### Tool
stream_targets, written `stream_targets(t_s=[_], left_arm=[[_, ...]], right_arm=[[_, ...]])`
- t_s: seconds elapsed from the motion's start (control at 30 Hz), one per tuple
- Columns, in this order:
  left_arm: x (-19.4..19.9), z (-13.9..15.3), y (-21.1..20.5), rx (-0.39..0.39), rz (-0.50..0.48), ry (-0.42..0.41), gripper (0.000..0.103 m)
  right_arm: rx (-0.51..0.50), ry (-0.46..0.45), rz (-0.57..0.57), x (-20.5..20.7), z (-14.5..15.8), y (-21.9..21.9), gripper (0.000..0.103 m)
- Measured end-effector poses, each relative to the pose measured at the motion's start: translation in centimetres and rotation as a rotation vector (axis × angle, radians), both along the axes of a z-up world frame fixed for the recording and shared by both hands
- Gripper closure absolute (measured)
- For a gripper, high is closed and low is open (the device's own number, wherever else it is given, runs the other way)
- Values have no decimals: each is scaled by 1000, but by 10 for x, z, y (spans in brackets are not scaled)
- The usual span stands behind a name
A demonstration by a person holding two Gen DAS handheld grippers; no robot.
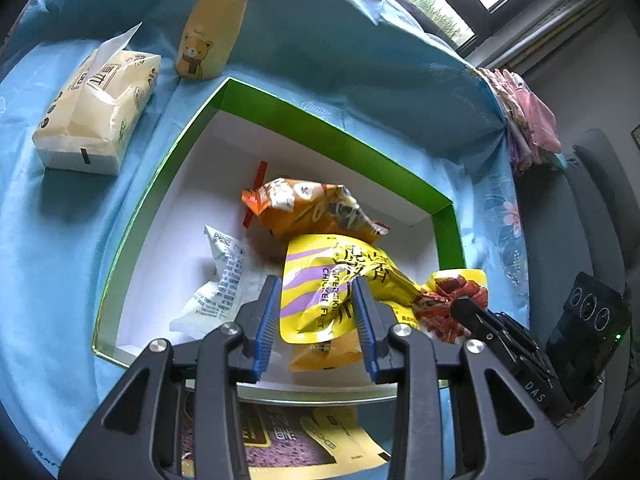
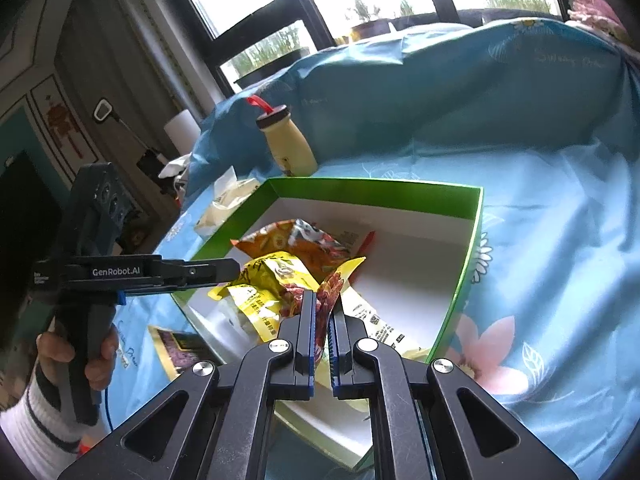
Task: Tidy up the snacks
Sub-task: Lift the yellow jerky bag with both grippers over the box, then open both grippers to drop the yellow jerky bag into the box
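A green box (image 1: 360, 152) with a white inside stands on the blue cloth; it also shows in the right wrist view (image 2: 400, 194). Inside lie an orange snack bag (image 1: 308, 208), a white packet (image 1: 224, 276) and a yellow-and-purple chicken bag (image 1: 320, 296). My left gripper (image 1: 316, 292) is open, its fingers on either side of the yellow-and-purple bag, above it. My right gripper (image 2: 323, 312) is shut on a yellow snack bag with red pieces (image 2: 332, 284), held over the box's near edge; this bag also shows in the left wrist view (image 1: 460, 292).
A bear-print bottle (image 1: 214, 36) and a tissue pack (image 1: 96, 108) stand on the cloth behind the box. A purple-and-yellow snack bag (image 1: 288, 444) lies on the cloth in front of the box. Pink cloth (image 1: 528, 120) hangs at the table's far right corner.
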State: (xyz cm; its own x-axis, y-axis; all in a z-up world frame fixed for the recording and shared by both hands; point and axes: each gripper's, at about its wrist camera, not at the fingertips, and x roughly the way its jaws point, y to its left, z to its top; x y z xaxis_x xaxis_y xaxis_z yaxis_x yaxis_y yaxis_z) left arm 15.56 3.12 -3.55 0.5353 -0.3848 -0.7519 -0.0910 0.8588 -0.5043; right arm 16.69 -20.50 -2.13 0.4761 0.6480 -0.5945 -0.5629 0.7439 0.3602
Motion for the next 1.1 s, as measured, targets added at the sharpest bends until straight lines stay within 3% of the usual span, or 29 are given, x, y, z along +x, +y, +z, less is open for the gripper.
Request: stream_targets(t_s=[0.9, 1.1], left_arm=[[11, -9, -3, 45, 15, 56, 65], [12, -11, -2, 39, 20, 65, 59]], right_arm=[[-39, 47, -17, 17, -17, 8, 95], [-48, 58, -35, 18, -19, 7, 94]])
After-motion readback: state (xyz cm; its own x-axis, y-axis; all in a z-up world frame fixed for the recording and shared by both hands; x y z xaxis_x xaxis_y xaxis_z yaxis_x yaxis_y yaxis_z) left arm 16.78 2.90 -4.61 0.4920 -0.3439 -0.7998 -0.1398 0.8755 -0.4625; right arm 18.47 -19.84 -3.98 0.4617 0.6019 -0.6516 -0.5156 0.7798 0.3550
